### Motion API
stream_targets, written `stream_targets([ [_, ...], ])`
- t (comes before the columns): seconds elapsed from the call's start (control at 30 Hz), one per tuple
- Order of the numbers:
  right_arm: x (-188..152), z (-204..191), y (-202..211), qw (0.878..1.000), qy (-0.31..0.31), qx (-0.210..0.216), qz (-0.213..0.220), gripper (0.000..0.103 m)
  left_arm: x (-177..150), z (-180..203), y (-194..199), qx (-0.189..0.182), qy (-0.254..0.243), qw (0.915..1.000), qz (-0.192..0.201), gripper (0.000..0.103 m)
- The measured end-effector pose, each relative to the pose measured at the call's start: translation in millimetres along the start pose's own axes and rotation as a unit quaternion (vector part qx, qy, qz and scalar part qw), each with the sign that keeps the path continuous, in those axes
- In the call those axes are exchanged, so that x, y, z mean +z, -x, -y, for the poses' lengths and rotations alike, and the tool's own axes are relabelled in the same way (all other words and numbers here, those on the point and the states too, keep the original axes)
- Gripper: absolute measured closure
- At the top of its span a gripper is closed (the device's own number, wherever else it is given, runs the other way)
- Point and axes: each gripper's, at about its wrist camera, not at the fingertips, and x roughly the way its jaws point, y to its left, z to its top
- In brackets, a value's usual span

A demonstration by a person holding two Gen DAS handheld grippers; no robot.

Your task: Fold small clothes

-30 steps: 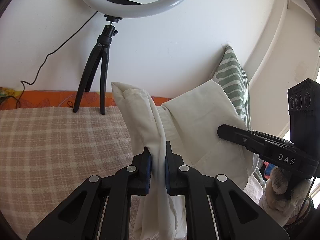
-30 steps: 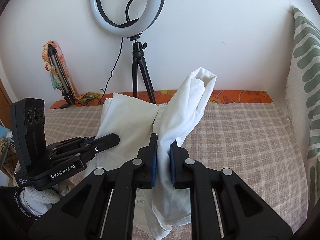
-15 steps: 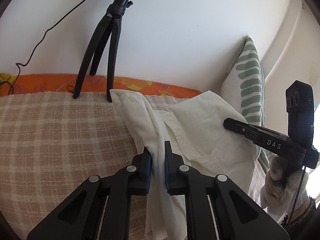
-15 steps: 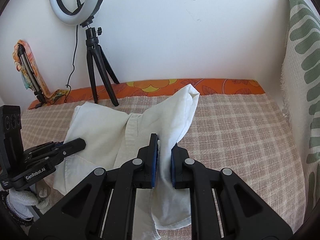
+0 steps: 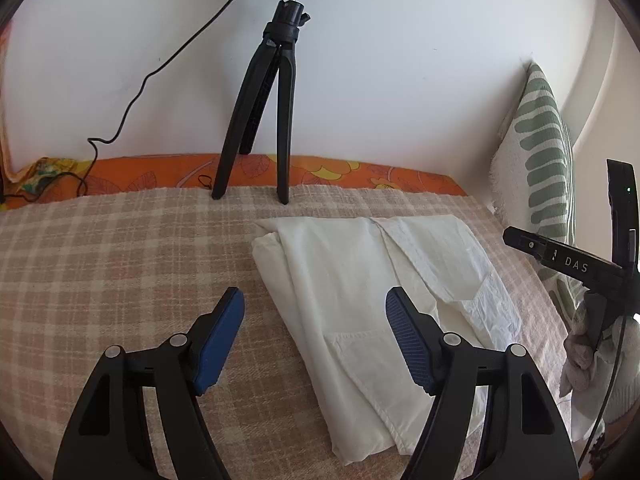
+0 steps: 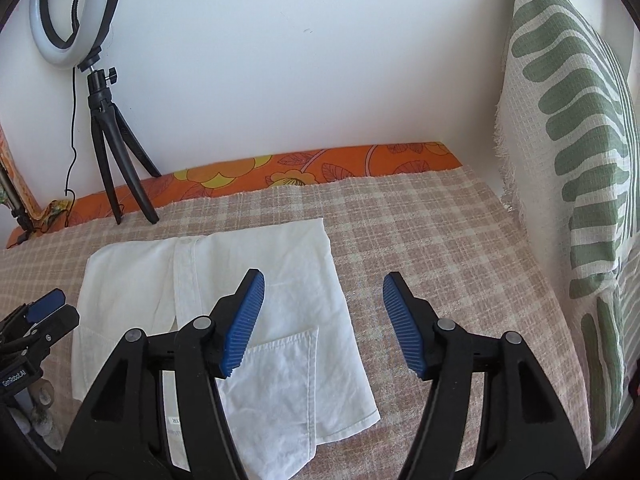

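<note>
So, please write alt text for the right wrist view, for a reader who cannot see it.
A white garment lies folded on a checked blanket, with the open right gripper above its right edge, holding nothing. A ring light tripod stands behind, a green-patterned cushion at right.

Left gripper (image 5: 314, 334): black plastic frame with triangular cut-outs, silver round screw heads at the finger joints, ribbed blue pads (image 5: 408, 338); side body, seen from the right wrist view, is marked "GenRobot.AI". Right gripper (image 6: 322, 326): same black frame, silver screws and blue ribbed pads (image 6: 244, 324); its side is lettered "DAS", with a thin cable hanging beside it. The hand (image 5: 580, 354) under it wears a pale knitted glove.
</note>
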Motion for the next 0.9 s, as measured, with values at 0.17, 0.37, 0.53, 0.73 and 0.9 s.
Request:
stream_targets([
  [0.17,-1,-8,12,1.000,-0.002,0.006,0.013,0.017,-2,1,12,-0.002,-0.003,1.0000,0.000,0.027],
  [0.37,-10,-23,34,1.000,-0.001,0.008,0.018,0.016,-6,4,34,-0.003,-0.013,0.9999,0.005,0.027],
  [0.53,-15,-34,61,0.999,-0.001,-0.002,0.032,0.016,-8,8,64,-0.004,-0.026,0.9995,0.020,0.027],
  [0.73,-22,-51,104,0.999,0.001,-0.006,0.054,0.013,-11,10,106,-0.004,-0.041,0.9981,0.045,0.024],
  [0.9,-32,-63,142,0.997,0.002,-0.008,0.076,0.008,-21,13,140,-0.001,-0.058,0.9964,0.062,0.023],
])
